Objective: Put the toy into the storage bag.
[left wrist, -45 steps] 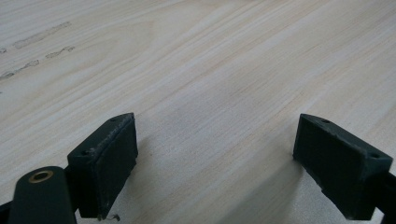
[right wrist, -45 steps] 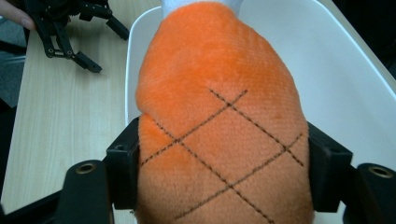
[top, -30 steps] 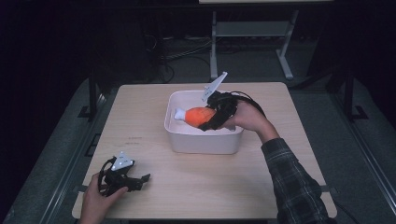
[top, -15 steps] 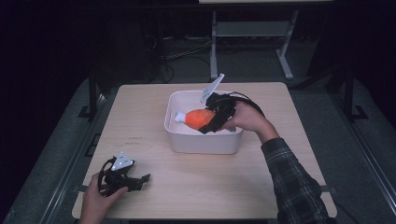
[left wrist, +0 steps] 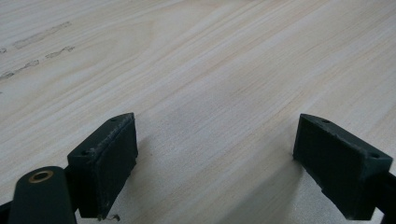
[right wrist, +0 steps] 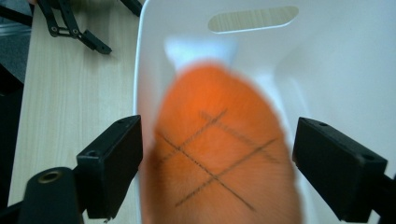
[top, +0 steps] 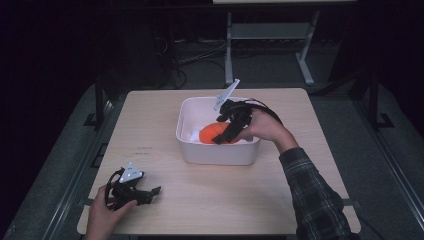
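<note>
right tool (right wrist: pixel 217 154) jaws just opening, releasing orange plush toy (right wrist: pixel 219 154) into white bin (top: pixel 192 147), frame centre | left tool (top: pixel 131 187) released, idling on counter (top: pixel 210 200), lower left

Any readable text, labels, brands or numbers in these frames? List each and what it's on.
No readable text.
Faint marks on the wooden table: too smudged and small to read.
Orange plush toy in the white bin: dark crossing stitched lines, a pattern, not letters.
Both grippers: no label or brand to be made out.
</note>
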The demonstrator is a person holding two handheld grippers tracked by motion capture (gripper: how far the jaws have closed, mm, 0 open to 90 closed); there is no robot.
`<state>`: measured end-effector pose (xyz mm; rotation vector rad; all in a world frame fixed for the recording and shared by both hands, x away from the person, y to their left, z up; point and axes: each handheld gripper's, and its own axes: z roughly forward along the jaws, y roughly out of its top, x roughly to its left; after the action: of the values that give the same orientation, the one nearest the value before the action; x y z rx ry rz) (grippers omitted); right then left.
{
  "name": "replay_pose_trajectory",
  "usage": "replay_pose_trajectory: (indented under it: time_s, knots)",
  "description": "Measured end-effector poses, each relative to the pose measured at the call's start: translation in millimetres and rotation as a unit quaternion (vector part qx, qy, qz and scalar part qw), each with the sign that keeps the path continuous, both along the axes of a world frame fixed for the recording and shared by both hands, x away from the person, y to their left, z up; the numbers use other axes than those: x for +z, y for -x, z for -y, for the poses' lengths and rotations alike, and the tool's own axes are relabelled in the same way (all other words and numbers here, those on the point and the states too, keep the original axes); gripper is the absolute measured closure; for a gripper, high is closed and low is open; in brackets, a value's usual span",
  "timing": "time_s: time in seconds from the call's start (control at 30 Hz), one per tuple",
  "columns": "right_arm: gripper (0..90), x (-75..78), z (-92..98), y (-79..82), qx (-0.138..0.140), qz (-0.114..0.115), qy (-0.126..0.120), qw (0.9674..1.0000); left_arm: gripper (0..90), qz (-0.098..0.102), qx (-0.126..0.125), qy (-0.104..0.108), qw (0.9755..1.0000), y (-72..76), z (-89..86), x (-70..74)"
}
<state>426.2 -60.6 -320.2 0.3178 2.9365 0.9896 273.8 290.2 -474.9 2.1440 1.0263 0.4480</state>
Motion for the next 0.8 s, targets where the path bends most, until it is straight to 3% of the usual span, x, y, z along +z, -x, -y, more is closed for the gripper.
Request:
replay_pose_trajectory:
  time_s: [0.23,0.5,0.8]
  knots:
    - [15.7,3.9,2.1,2.4,-0.004,0.001,-0.007,1.0000,12.9,0.000,0.001,0.002,1.0000,0.1,0.2,-0.1]
    - [15.7,11.1,18.1,7.0,-0.017,0.007,-0.021,0.9996,12.9,0.000,0.000,0.001,1.0000,0.0,0.1,0.0]
    - [15.7,17.4,61.1,12.7,-0.062,0.017,-0.048,0.9968,12.9,0.000,0.000,0.001,1.0000,0.0,0.1,0.0]
